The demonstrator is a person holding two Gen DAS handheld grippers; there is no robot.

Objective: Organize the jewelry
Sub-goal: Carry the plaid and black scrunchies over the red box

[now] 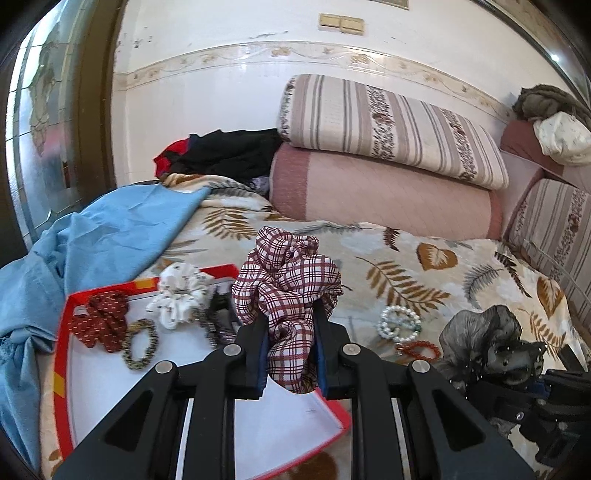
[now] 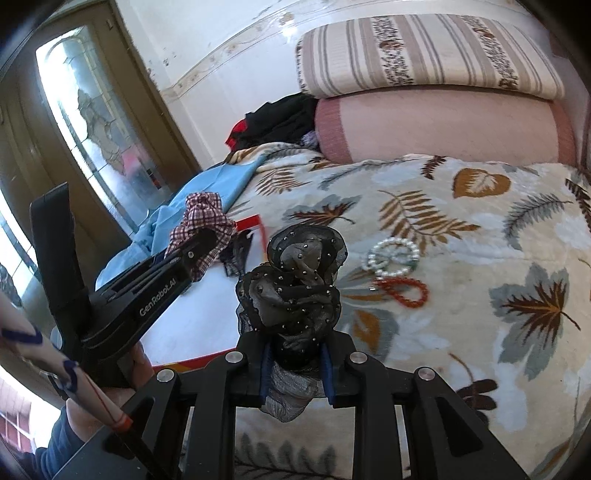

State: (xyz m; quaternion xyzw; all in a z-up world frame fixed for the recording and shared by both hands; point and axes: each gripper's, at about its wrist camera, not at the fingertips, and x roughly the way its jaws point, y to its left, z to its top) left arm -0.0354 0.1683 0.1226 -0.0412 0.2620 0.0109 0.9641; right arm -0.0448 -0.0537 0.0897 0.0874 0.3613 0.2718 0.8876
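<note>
Two scrunchies held: left claw [image 1: 290, 354] clamps plaid scrunchie [image 1: 288, 288] above tray [image 1: 62, 332]; right claw [image 2: 295, 360] clamps black scrunchie [image 2: 291, 291]. Release over open tray, 6 o'clock of white scrunchie [image 1: 181, 295].

plaid scrunchie [image 1: 291, 295]: clamped, raised | black studded scrunchie [image 2: 295, 295]: clamped, raised

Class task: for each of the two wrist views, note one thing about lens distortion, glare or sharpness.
Left wrist view: the fisheye lens bends the frosted glass door into a curve, the corners go black, and the red-and-white plaid fabric scrunchie looks sharp. Right wrist view: daylight blows out the door pane, glare streaks the glossy wall tiles, and the white pearl bracelet looks slightly soft.
</note>
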